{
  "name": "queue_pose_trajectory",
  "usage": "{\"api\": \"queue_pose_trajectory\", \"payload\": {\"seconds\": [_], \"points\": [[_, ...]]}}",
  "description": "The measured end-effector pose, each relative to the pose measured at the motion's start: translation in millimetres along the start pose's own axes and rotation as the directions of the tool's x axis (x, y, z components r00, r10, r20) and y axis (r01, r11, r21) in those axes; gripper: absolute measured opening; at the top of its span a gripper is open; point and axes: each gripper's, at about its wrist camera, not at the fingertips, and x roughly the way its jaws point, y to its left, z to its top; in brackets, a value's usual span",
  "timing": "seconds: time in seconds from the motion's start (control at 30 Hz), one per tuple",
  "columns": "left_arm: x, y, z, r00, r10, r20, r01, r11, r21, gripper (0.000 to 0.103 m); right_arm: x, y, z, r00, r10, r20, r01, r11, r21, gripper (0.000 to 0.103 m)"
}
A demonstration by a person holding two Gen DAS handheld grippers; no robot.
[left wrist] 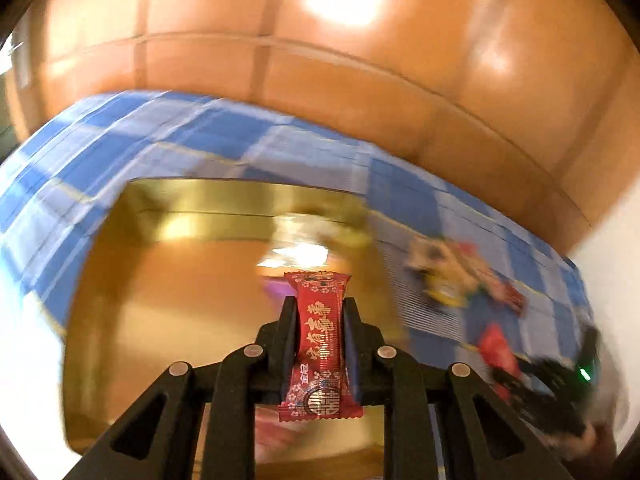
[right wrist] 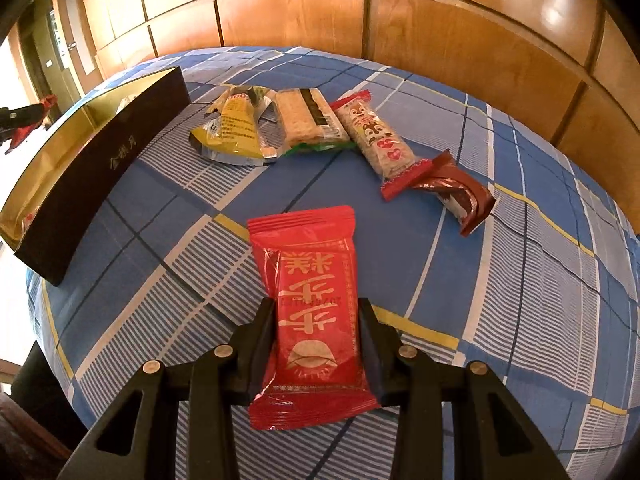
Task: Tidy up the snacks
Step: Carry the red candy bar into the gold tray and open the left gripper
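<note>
The small red candy packet (left wrist: 320, 344) sits clamped in the left hand-held gripper (left wrist: 320, 312), long axis running away from the camera, above the gold-lined box (left wrist: 120, 280). The right hand-held gripper (right wrist: 318, 316) is clenched on a larger red snack packet (right wrist: 312, 312), lengthwise too, over the blue checked cloth (right wrist: 500, 280) on the desk. Wood panelling (right wrist: 440, 40) backs the room. Only the right view shows sharply the box's dark outer wall (right wrist: 100, 168) and four loose snacks (right wrist: 304, 124) beyond; the left view blurs them.
</note>
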Motion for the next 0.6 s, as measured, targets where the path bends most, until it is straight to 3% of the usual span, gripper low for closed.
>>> {"api": "queue_pose_trajectory", "payload": {"seconds": [0.13, 0.3, 0.6], "points": [[22.1, 32.9, 16.2, 0.997, 0.074, -0.024, -0.074, 0.997, -0.017, 0.021, -0.5, 0.0, -0.3, 1.000, -0.002, 0.005, 0.002, 1.000, 0.009, 0.040], [57.8, 39.5, 34.9, 0.991, 0.120, -0.062, -0.121, 0.992, -0.017, 0.022, -0.7, 0.0, -0.1, 1.000, -0.004, 0.008, 0.004, 1.000, 0.018, 0.040], [113.8, 37.3, 68.9, 0.989, 0.124, -0.082, -0.127, 0.992, -0.028, 0.027, 0.5, -0.3, 0.2, 1.000, -0.005, 0.011, 0.005, 0.999, 0.033, 0.040]]}}
